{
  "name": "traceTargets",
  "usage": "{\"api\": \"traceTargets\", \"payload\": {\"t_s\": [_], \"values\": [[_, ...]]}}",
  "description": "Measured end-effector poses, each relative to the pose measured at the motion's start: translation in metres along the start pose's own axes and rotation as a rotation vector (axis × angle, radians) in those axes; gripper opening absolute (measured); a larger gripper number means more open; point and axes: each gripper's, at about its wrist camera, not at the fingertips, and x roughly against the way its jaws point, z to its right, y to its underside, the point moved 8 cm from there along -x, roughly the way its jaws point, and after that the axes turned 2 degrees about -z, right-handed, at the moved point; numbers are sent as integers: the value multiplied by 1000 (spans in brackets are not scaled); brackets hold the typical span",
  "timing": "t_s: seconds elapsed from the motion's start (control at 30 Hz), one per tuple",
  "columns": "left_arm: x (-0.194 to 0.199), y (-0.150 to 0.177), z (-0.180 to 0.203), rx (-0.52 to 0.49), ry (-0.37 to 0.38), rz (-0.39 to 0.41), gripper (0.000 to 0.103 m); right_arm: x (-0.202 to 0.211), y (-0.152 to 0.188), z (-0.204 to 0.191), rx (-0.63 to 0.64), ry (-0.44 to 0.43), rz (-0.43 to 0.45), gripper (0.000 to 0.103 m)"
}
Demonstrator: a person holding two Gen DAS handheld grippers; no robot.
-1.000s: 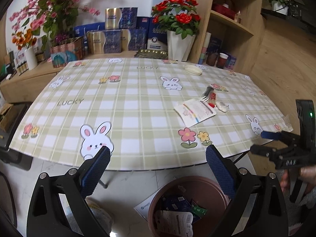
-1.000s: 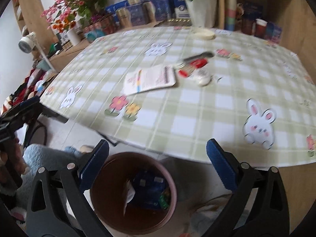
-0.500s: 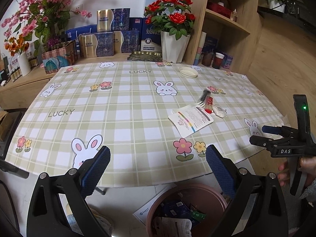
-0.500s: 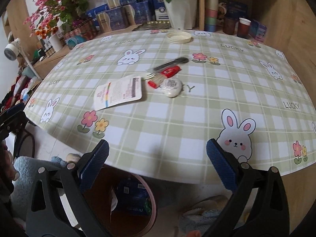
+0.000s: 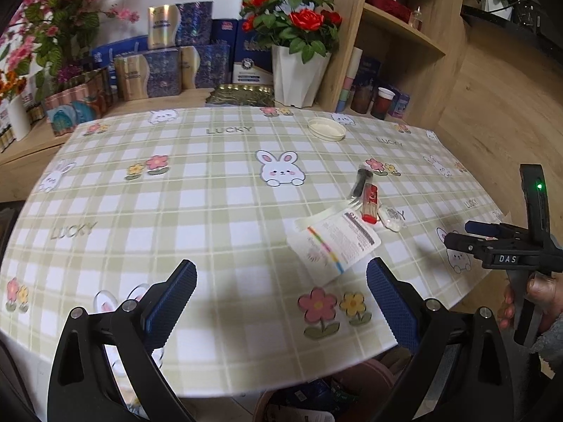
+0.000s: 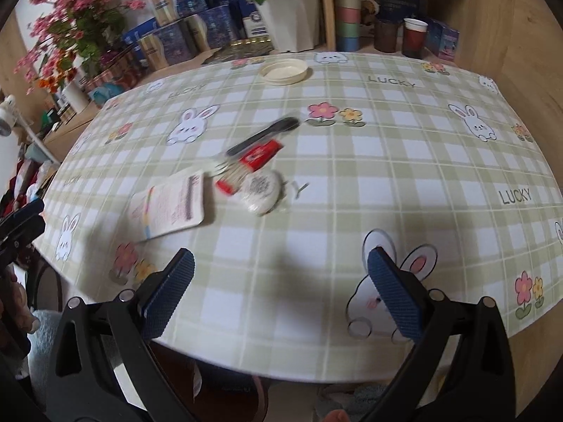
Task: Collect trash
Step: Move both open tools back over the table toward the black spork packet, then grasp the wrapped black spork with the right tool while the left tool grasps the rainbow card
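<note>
Both my left gripper [image 5: 281,295] and right gripper [image 6: 281,281] have fingers spread wide, holding nothing. Trash sits mid-tabletop [image 5: 211,193]: white packet [image 5: 334,241] with red wrapper [image 5: 369,204] and round white lid [image 5: 391,217] just beside it.

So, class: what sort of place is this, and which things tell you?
Probably a home dining corner: a table with bunny-print cloth, potted red roses behind it, wooden shelves holding cups.
</note>
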Motion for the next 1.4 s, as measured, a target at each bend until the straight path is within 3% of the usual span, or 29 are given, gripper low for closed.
{"api": "traceTargets", "payload": {"t_s": [0.4,0.6,0.73,0.9,1.07,1.13,1.23,1.4], "values": [[-68,-34,21,-37,62,-63,87,-49,-49,16,-28,-5,-49,97],[-86,-47,16,-19,66,-69,84,-87,-87,4,-82,-64,-80,96],[-91,-52,10,-4,62,-67,84,-111,-106,-11,-73,-76,-117,80],[-95,-54,-2,25,56,-68,82,-135,-113,-25,-44,-28,-175,65],[-99,-52,-9,35,54,-77,80,-144,-121,-35,22,26,-163,52],[-101,-52,-9,37,55,-81,80,-147,-123,-41,71,51,-154,33],[-102,-51,-9,37,57,-84,79,-148,-126,-44,116,58,-142,19],[-104,-50,-7,23,60,-91,77,-135,-132,-43,81,-32,-84,15]]}}
